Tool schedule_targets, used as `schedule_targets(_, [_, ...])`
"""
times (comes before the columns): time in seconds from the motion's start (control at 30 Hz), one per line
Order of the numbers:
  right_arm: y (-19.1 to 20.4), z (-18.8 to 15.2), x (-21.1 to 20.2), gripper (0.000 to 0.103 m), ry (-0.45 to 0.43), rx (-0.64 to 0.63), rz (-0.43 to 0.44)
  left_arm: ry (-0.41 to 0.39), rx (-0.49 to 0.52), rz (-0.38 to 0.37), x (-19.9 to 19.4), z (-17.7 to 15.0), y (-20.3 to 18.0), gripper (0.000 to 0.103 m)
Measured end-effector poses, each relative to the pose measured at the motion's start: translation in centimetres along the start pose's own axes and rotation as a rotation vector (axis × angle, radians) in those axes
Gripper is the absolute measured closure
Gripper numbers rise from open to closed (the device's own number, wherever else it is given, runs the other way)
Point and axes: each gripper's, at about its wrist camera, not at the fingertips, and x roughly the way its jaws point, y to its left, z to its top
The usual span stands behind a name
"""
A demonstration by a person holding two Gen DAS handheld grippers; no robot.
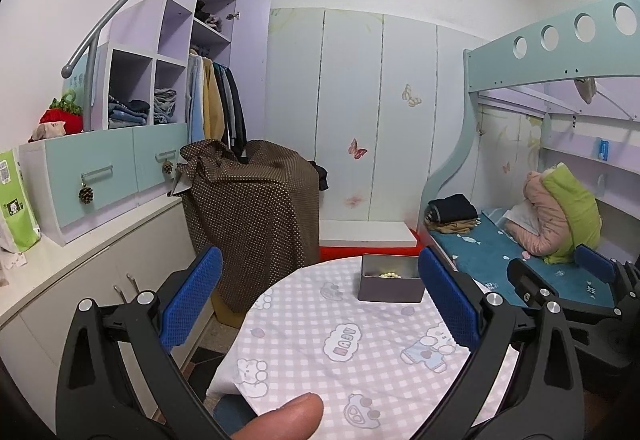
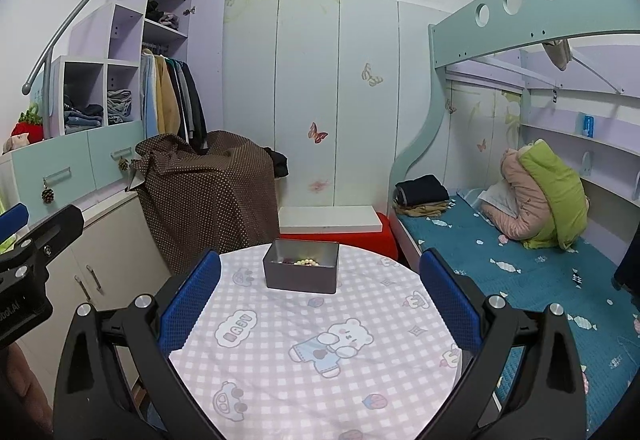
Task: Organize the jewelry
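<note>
Over the round worktop (image 2: 320,372), both tongs hang wide open, holding nothing and touching nothing. Left tongs (image 1: 320,304): blue pads spread well apart, checked cloth visible between them; a thumb tip (image 1: 280,418) shows at the bottom edge of the left wrist view. Right tongs (image 2: 320,300): same spread, pads framing the cloth on either side, and the grey tin (image 2: 301,266) sits just beyond the gap.

Tin is at the far side of the worktop, near its rear edge, lid off. Inside: a pale bead bracelet (image 2: 306,262) plus something darker beside it, too small to identify. From the left wrist view the tin (image 1: 391,283) sits right of centre, close to the right pad, with the beads (image 1: 390,274) visible in it.

Cloth between tongs and tin is bare, flat, printed with bears and cars.

Surroundings: brown dotted cover (image 2: 208,192) draped over something bulky to the left rear, cabinet (image 1: 100,280) on the left, bunk bed (image 2: 500,252) close on the right with folded clothes and a pink-green bundle on it. Red box (image 2: 380,238) with a white board on it stands just behind the worktop.
</note>
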Motion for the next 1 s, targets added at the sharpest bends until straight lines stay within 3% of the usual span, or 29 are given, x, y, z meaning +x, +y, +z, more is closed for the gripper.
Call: schedule_targets(1.0, [-0.18, -0.09, -0.26, 0.007, -0.003, -0.005, -0.001, 0.001, 0.007, -0.035, 0.35, -0.03, 0.15, 0.005])
